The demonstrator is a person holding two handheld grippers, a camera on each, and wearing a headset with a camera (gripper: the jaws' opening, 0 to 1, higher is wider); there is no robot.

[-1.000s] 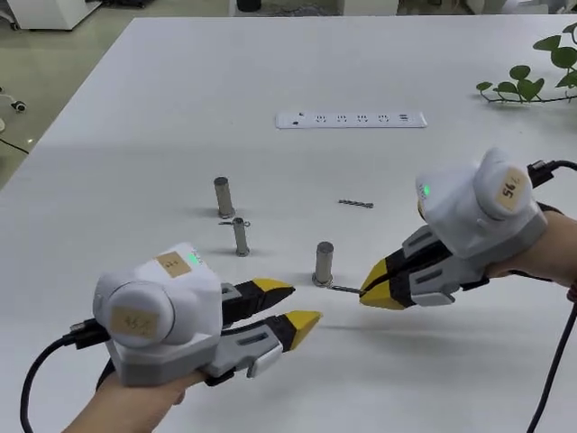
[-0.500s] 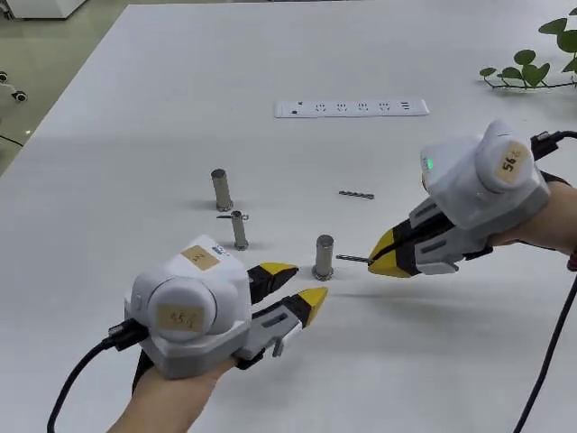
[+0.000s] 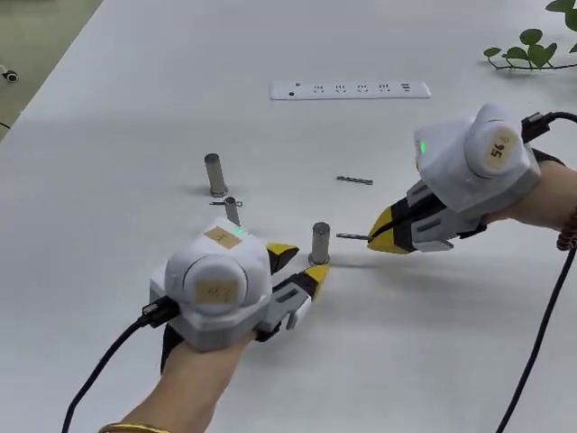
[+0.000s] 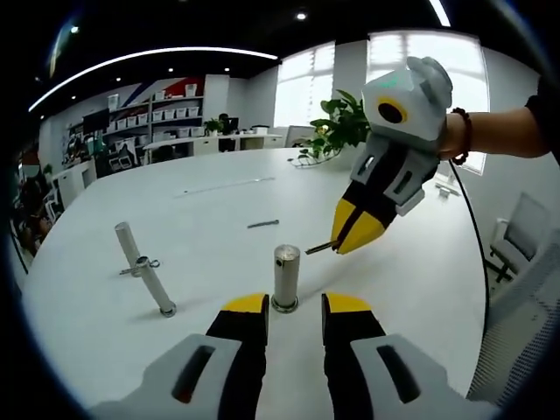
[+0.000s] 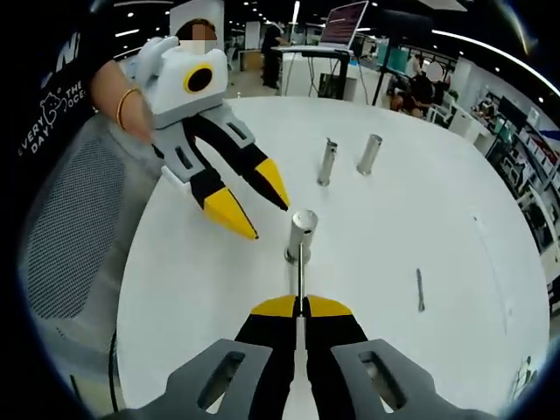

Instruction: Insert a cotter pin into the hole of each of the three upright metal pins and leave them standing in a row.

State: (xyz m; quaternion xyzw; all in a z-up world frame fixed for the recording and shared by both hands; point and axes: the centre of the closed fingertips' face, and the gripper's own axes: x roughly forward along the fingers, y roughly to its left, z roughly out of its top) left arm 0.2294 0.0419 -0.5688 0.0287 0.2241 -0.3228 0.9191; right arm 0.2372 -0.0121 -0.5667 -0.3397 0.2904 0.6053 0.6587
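Three metal pins stand upright on the white table [image 3: 135, 99]. The near pin [image 3: 320, 244] [image 4: 285, 277] [image 5: 302, 234] has my left gripper [image 3: 300, 262] [image 4: 293, 306] open at its base, one jaw on each side. My right gripper [image 3: 379, 239] [image 5: 297, 306] is shut on a cotter pin [image 3: 352, 236] [image 4: 319, 248] [image 5: 299, 271] held level, its tip just right of that pin's upper part. The middle pin [image 3: 233, 209] [image 4: 159, 290] carries a cotter pin [image 3: 222, 203] [image 4: 138, 265] through it. The far pin [image 3: 215, 174] [image 4: 127, 238] is bare.
A loose cotter pin [image 3: 354, 180] [image 4: 262, 224] [image 5: 420, 289] lies on the table behind the right gripper. A white power strip [image 3: 350, 89] sits further back, and a plant [image 3: 532, 50] trails in at the far right corner. Cables hang from both grippers.
My left gripper has moved forward until its jaws flank the near pin. My right gripper has lifted the cotter pin from table level to the height of the pin's upper part.
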